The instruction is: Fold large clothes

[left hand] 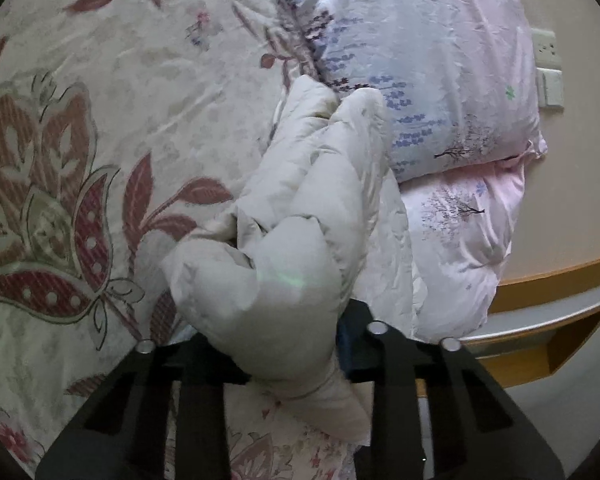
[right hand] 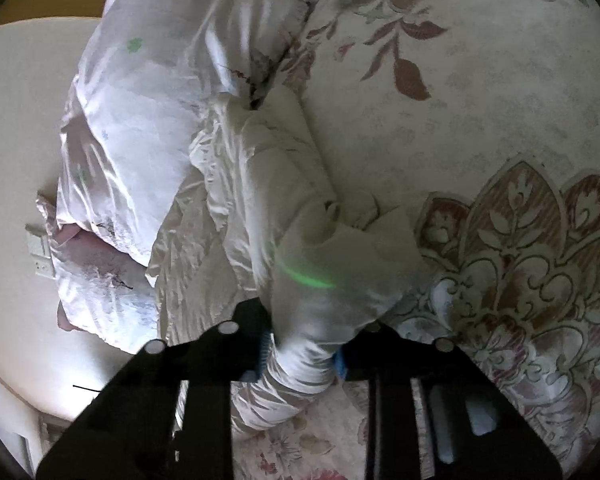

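A cream padded garment lies bunched on a floral bedspread, stretching away toward the pillows. In the left wrist view, my left gripper is shut on a thick puffy fold of it, which fills the gap between the black fingers. The right wrist view shows the same garment running up from the bottom centre. My right gripper is shut on a narrow, sleeve-like end of it, with blue pads at both sides of the cloth. The garment's far end is tucked against the pillows.
Two pink and lilac printed pillows are stacked at the head of the bed, right beside the garment. Behind them are a beige headboard and wall sockets. The bedspread spreads wide on the other side.
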Tool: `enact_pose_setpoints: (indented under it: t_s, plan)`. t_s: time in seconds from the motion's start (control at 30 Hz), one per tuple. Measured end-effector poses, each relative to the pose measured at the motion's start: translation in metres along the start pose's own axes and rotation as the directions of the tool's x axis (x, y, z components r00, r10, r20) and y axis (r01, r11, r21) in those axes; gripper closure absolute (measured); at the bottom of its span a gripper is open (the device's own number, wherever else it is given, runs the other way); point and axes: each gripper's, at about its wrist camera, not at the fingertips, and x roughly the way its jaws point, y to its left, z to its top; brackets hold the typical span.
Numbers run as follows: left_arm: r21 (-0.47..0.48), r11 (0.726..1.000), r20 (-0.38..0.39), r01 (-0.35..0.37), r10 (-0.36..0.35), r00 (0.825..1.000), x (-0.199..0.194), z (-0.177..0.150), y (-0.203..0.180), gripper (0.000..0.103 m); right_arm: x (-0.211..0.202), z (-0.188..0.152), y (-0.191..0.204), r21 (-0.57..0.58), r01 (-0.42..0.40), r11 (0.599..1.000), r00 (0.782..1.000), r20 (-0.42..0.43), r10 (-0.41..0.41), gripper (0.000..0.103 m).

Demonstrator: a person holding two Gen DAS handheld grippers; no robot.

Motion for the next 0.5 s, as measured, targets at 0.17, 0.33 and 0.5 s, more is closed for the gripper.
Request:
enact_pose_setpoints:
  t_s: [0.17, 0.33, 0.5]
  plan:
    - [0.056, 0.998, 0.021, 0.014, -0.015, 1.0, -0.011, 0.005, -0.01, 0.084, -0.004, -0.004, 0.012, -0.044, -0.021, 0.999, 1.0, -0.002, 0.021, 0.085]
    - [0.096, 0.995, 0.053, -0.007, 0.002, 0.999, -0.034, 0.01, -0.006, 0.085, -0.002, -0.014, 0.025, -0.099, -0.042, 0.994, 0.998, -0.045, 0.038, 0.085]
    - [0.093, 0.995, 0.091, -0.03, 0.022, 0.996, -0.063, 0.017, 0.009, 0.085, 0.008, -0.035, 0.039, -0.169, -0.06, 0.984, 0.992, -0.123, 0.04, 0.085]
